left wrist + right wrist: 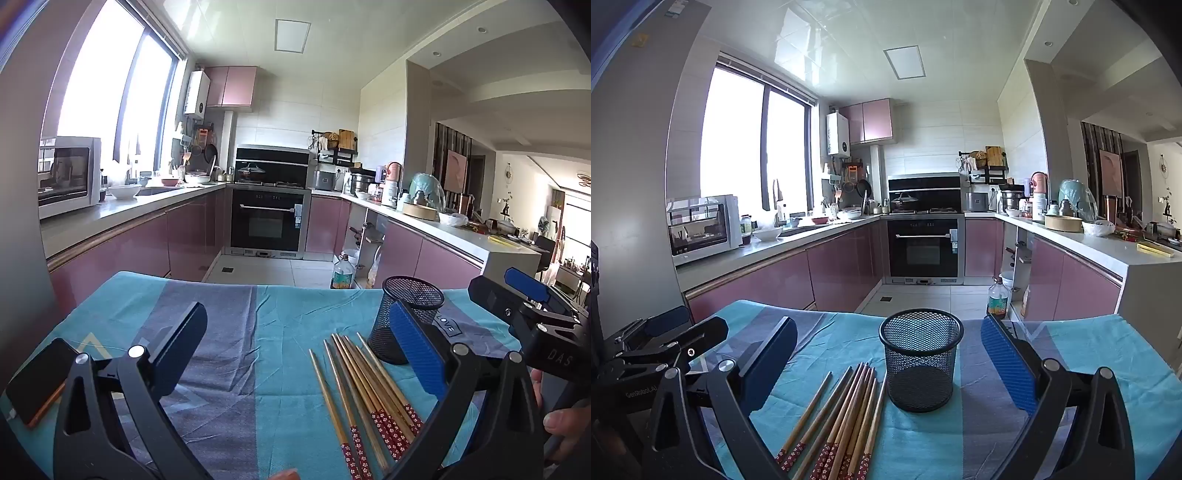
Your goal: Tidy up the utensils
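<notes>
Several wooden chopsticks (365, 387) with red flowered ends lie fanned on the blue striped cloth (240, 332), tips pointing away from me. Just beyond them to the right stands an empty black mesh holder (408, 317), upright. My left gripper (295, 354) hovers open above the cloth, its right finger near the holder and nothing between its fingers. In the right wrist view the chopsticks (846, 413) lie left of the mesh holder (921, 360). My right gripper (888, 365) is open too, with the holder and chopsticks ahead between its spread fingers, untouched.
A dark phone (37, 380) lies at the cloth's left edge. The other gripper (528, 314) and a hand (565, 417) show at the right. Beyond the table's far edge are a tiled floor, an oil bottle (997, 299), pink cabinets and an oven (923, 247).
</notes>
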{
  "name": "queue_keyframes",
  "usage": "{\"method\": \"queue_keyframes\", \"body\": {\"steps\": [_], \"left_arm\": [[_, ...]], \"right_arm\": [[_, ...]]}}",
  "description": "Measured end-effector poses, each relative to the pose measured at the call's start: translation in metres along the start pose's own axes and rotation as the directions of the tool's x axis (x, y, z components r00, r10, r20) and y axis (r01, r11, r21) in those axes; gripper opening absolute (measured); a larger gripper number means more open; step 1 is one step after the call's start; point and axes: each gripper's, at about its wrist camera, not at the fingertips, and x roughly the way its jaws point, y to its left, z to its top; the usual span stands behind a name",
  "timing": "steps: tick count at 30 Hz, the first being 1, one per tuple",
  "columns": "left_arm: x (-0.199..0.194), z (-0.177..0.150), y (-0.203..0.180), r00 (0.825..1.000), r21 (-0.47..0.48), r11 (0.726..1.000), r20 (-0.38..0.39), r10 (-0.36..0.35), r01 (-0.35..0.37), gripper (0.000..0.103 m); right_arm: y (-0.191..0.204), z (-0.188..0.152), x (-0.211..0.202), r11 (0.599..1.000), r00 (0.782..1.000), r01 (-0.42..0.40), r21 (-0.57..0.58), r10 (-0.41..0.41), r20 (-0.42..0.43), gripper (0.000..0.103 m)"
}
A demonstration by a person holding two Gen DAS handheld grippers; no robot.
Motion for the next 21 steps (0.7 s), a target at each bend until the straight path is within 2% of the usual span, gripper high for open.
{"method": "queue_keyframes", "body": {"steps": [21], "left_arm": [[0.0046,-0.0024,-0.0009,1.0,-0.004,1.0,-0.01,-0.008,0.008,0.097]], "right_arm": [[0.0025,0.0008,-0.0004,1.0,1.0,0.004,-0.009,-0.004,0.004,0.096]]}}
